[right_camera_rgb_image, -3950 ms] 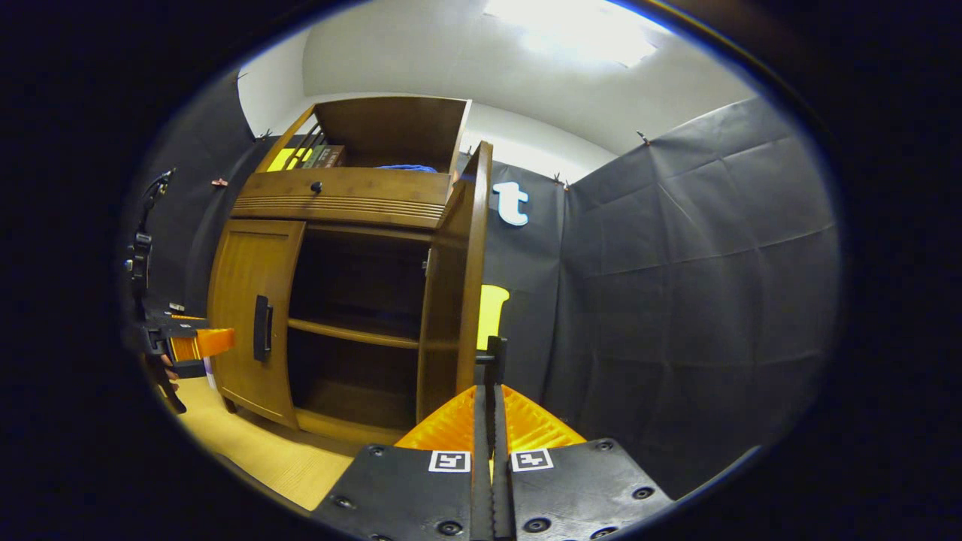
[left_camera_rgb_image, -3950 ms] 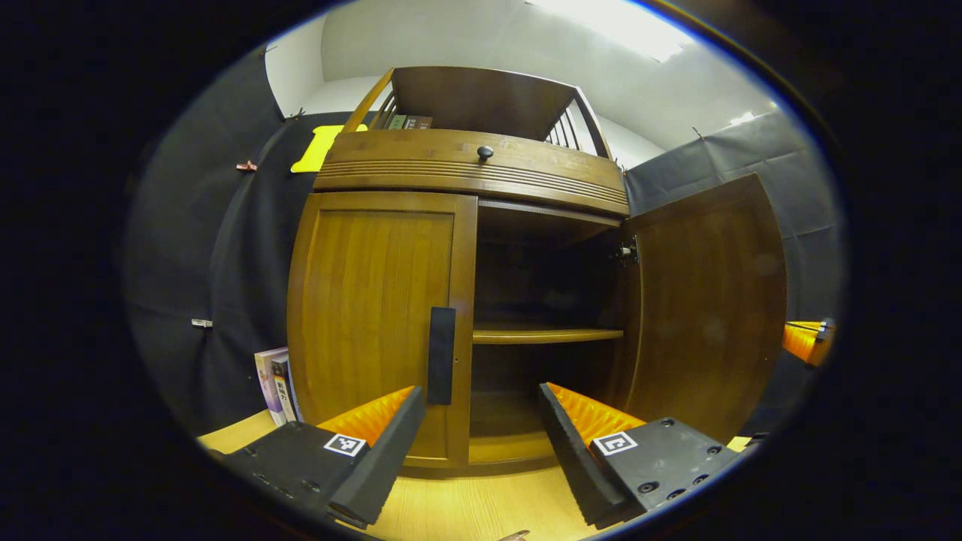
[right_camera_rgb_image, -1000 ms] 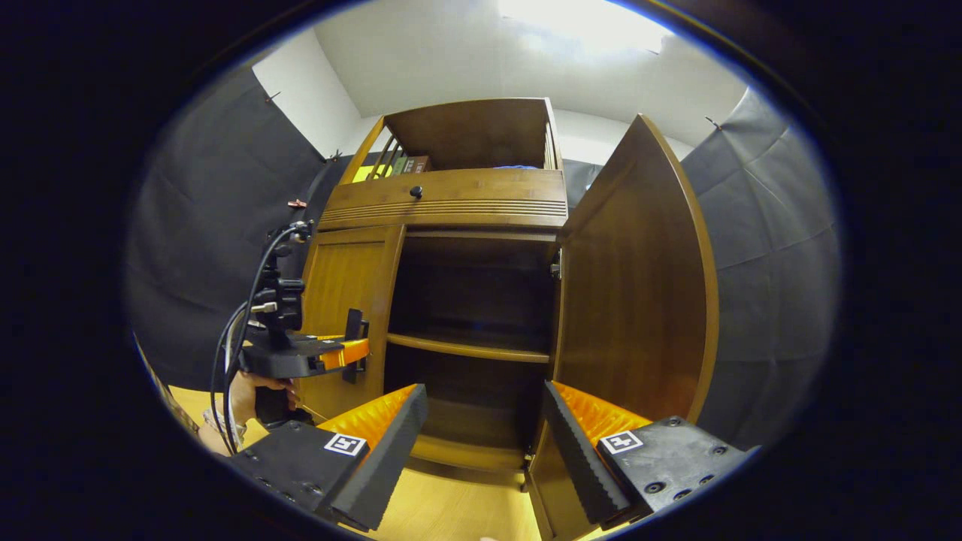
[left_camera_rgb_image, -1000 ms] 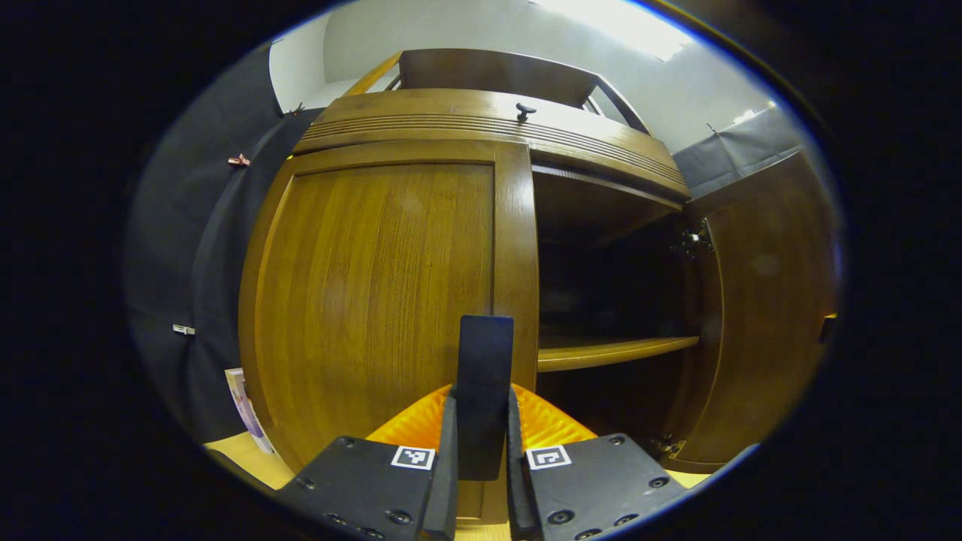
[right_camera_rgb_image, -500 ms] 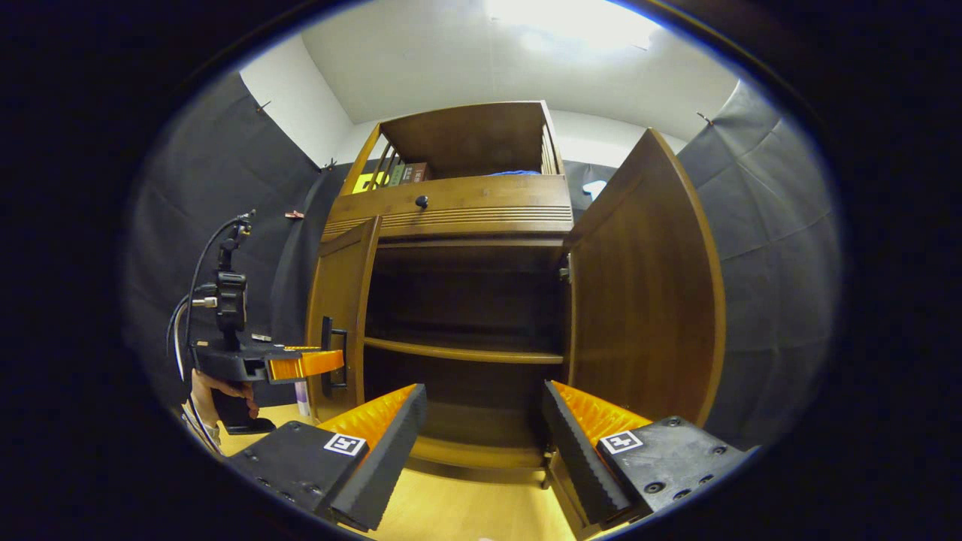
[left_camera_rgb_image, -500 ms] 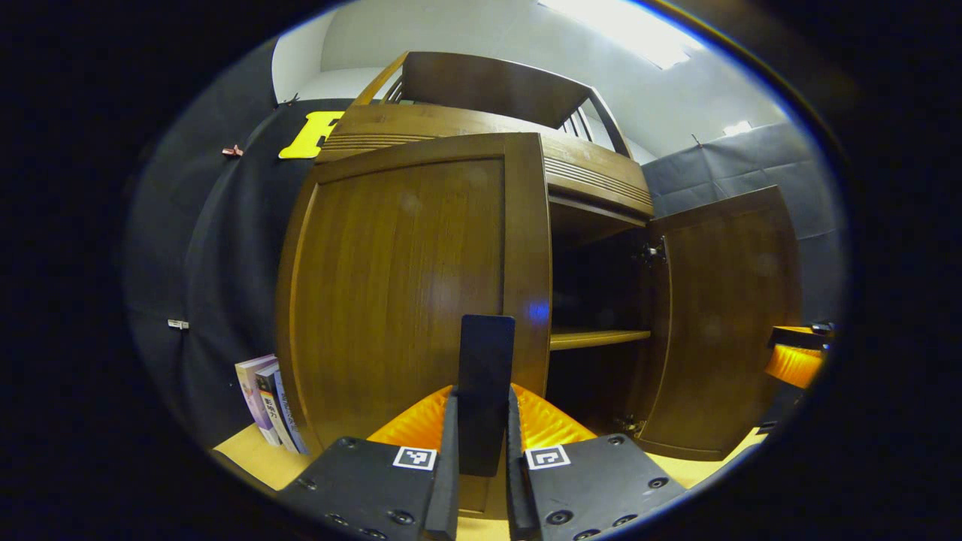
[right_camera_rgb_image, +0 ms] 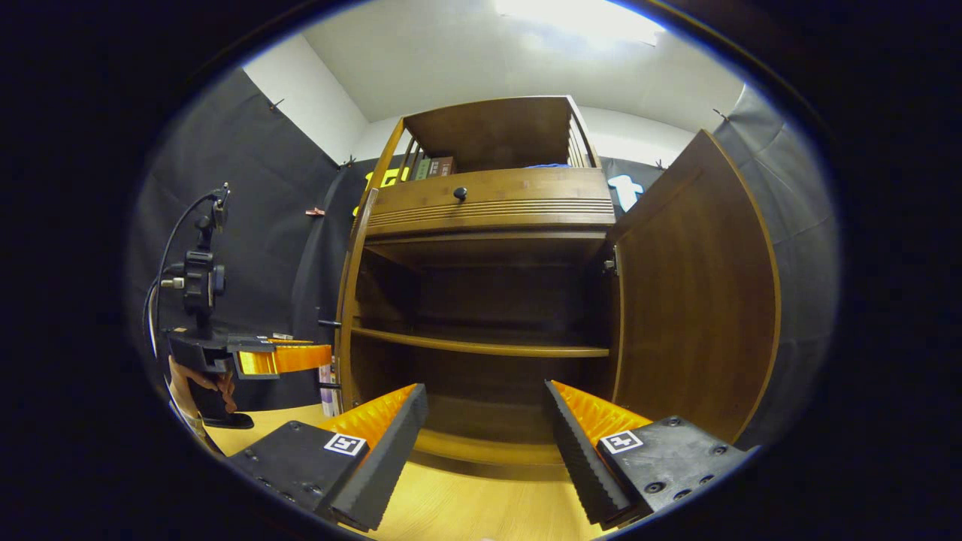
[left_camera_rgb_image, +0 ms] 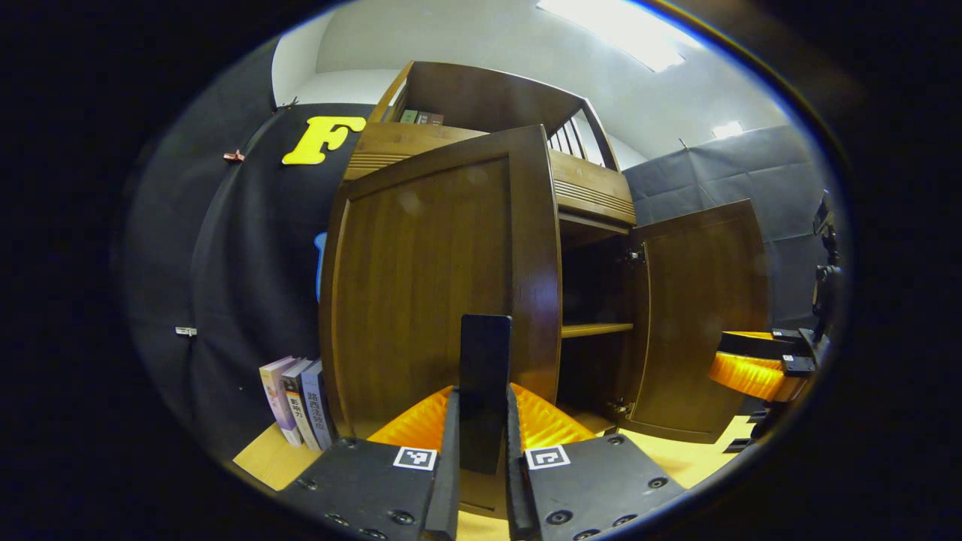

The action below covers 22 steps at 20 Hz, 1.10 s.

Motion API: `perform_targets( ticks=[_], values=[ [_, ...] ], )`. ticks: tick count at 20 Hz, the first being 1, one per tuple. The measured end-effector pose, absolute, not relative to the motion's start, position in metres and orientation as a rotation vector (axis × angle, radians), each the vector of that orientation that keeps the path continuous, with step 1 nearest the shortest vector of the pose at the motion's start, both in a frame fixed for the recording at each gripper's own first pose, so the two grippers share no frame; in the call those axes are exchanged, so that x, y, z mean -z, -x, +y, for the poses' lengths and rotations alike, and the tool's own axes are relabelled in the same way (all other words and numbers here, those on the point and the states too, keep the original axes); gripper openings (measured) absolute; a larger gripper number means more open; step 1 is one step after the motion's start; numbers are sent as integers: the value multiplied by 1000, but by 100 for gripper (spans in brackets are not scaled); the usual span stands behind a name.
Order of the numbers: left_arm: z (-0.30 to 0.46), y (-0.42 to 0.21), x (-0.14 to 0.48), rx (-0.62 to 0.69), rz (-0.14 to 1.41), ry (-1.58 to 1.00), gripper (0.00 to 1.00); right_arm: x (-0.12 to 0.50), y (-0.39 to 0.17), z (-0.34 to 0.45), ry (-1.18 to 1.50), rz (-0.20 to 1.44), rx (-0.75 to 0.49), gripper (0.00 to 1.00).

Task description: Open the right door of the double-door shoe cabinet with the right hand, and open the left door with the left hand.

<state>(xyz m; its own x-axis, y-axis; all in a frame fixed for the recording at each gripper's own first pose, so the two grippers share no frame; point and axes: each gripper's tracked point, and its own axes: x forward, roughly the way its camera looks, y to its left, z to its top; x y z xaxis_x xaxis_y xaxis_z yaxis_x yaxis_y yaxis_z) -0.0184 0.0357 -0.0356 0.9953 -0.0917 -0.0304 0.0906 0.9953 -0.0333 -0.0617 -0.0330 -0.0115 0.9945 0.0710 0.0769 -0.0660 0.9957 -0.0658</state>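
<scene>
Dark cabinet interior [right_camera_rgb_image: 481, 300] open at 12 o'clock in right gripper view, split by 1 wooden shelf [right_camera_rgb_image: 481, 346]. Brown wooden right door [right_camera_rgb_image: 695, 300] blocks 3 o'clock. Brown wooden left door [left_camera_rgb_image: 443, 278] walls 12 o'clock in left gripper view; upright books [left_camera_rgb_image: 297, 402] at 8 o'clock.

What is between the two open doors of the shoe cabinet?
In the right gripper view, the dark cabinet inside with one wooden shelf lies between the left door and right door.

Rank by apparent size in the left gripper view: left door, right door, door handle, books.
1. left door, nearest the camera, so its lead is partly nearness.
2. right door.
3. books and door handle look about alike; left gripper covers the handle's base.
</scene>
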Motion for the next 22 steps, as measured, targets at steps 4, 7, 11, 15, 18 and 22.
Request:
perform_targets(
  ticks=[4, 7, 11, 15, 18, 22],
  values=[
    [51, 36, 31, 62, 25, 35, 29, 11, 64, -19, 60, -78, -86, 95],
    [69, 53, 27, 23, 21, 17, 28, 14, 65, -5, 54, -75, -111, 97],
    [88, 69, 27, -4, 19, 10, 24, 15, 65, 19, 47, -77, -161, 97],
    [111, 84, 23, -55, 16, -5, 19, 18, 63, 40, 47, -76, -195, 97],
    [128, 93, 22, -82, 19, -8, 15, 22, 59, 57, 42, -68, -223, 97],
    [151, 102, 22, -127, 26, -11, 11, 28, 59, 75, 40, -60, -255, 95]
  ],
)
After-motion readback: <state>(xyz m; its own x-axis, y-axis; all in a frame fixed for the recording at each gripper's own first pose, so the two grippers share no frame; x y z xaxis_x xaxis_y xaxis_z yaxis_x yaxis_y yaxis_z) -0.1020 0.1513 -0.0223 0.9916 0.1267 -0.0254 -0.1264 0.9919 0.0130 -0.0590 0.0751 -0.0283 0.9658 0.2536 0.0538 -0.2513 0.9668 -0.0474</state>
